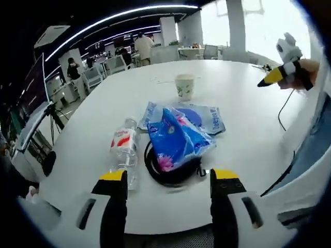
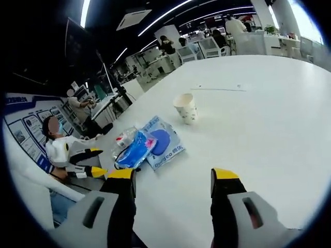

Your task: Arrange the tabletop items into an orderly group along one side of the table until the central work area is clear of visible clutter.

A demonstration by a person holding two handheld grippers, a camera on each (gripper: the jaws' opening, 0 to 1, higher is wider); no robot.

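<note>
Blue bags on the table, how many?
2. A flat blue bag lies near the paper cup. A crumpled blue bag sits partly on it, over a black cable coil, beside the water bottle. More could be hidden underneath.

Bright window glare, ceiling strip lights, dim background, fisheye-warped soft edges

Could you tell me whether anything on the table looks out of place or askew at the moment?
Yes: the water bottle lies on its side instead of standing. The blue packet sits crumpled on a black coiled cable, overlapping the flat blue pouch. Only the paper cup stands upright. Nothing looks spilled.
</note>
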